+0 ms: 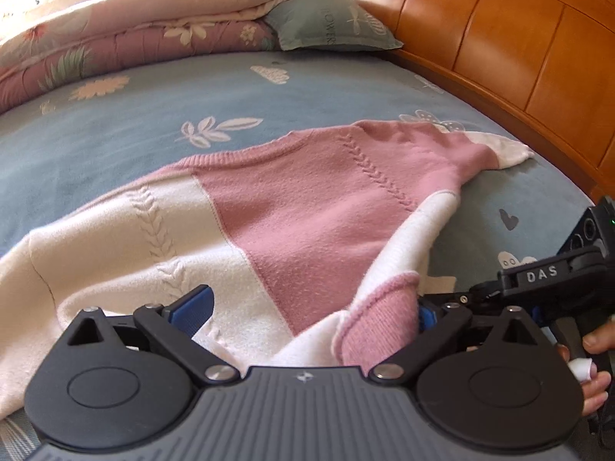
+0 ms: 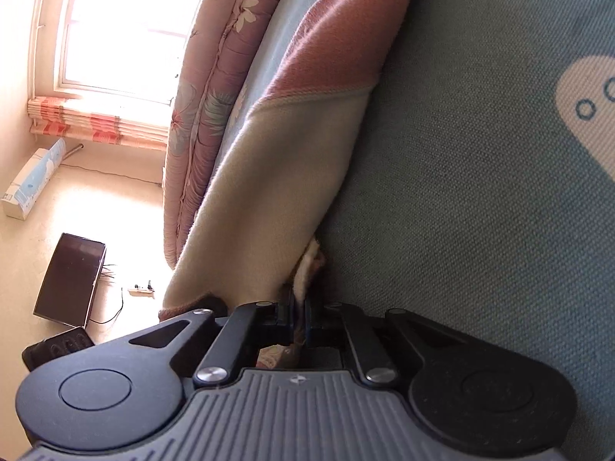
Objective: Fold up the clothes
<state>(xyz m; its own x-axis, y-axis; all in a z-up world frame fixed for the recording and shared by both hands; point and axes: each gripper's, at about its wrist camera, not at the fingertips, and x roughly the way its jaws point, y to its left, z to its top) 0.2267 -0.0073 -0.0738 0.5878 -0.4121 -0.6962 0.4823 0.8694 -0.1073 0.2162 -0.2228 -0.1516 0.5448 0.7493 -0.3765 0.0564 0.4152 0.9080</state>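
Observation:
A pink and white knit sweater lies spread on the blue bed sheet. My left gripper hovers over its near edge with jaws wide apart. One blue pad shows, while the other is hidden behind a bunched pink cuff. Fabric lies between the fingers without being pinched. My right gripper, held by a person's hand, reaches in from the right at that cuff. In the right wrist view the right gripper is shut on a fold of the sweater, tilted sideways against the sheet.
A folded floral quilt and a grey-green pillow lie at the far side of the bed. A wooden headboard runs along the right. In the right wrist view the quilt, a bright window and a dark screen appear.

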